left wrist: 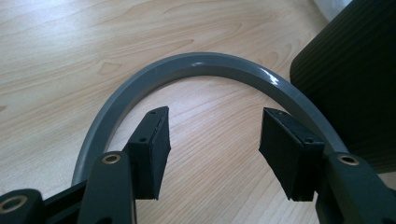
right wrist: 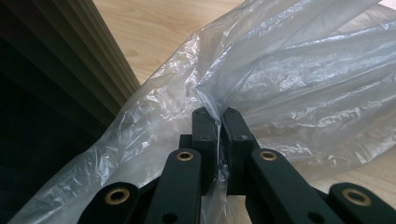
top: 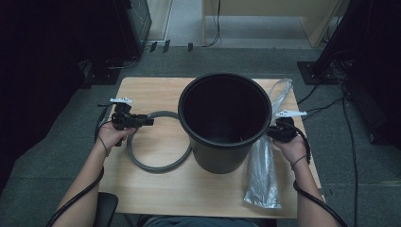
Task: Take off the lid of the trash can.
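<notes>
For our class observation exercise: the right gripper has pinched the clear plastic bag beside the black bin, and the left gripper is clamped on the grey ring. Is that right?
Not quite. The left gripper is open over the grey ring, not clamped, as the left gripper view shows. The right gripper does pinch the clear plastic bag beside the black bin.

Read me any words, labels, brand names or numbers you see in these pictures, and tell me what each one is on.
None: no readable text anywhere.
Bin: plain black, no label.
Ring: plain grey, no marking.
Bag: clear plastic, no print.
Table: bare wood grain.
Left claw and right claw: black, with brass rivets and no lettering.
</notes>
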The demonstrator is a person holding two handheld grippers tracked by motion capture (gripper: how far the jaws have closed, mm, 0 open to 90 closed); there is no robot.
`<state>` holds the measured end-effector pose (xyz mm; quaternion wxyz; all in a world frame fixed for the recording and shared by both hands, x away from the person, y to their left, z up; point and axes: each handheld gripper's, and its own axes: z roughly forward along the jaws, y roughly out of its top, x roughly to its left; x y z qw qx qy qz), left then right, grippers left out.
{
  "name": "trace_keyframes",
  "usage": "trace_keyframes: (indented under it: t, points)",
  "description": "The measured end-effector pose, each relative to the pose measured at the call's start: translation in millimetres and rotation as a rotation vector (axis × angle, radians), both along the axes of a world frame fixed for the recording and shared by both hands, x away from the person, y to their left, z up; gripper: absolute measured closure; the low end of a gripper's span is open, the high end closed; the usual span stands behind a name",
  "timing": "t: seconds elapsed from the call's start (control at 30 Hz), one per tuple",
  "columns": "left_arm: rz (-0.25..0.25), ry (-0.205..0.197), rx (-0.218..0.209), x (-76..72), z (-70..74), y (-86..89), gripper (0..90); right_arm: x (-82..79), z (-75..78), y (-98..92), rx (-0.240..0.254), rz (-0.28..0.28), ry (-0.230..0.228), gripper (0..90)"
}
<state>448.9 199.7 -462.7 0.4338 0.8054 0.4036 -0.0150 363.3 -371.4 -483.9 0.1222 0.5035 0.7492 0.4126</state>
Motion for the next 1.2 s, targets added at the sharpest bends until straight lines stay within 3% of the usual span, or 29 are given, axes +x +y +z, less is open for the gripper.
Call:
trace_keyframes:
  t: [0.2, 0.4, 0.63, 0.77, 0.97, 1.2]
  points:
    - [-0.015, -0.011, -0.001, -1.1, 3.1, -5.1, 41.9, -2.9, 6.0, -5.5, 0.016, 0.005, -0.016, 87.1]
    - [-0.025, 0.012, -0.022, -0.4, 5.0, -9.1, 41.6, -5.3, 10.0, -11.3, 0.039, 0.000, -0.008, 87.3]
    - [-0.049, -0.013, -0.025, -4.1, 11.0, -17.5, 40.9, -6.2, 20.2, -10.5, 0.070, 0.007, 0.008, 87.2]
    - [-0.059, -0.030, -0.012, -5.9, 14.6, -23.0, 40.7, -7.3, 26.6, -9.7, 0.069, 0.015, -0.008, 87.2]
    - [-0.074, -0.042, -0.031, -8.7, 19.2, -28.8, 40.0, -9.9, 35.2, -10.8, 0.083, 0.022, -0.025, 87.2]
    - [-0.082, -0.032, -0.032, -10.9, 24.0, -35.8, 39.4, -11.9, 40.8, -11.7, 0.089, 0.029, -0.021, 87.2]
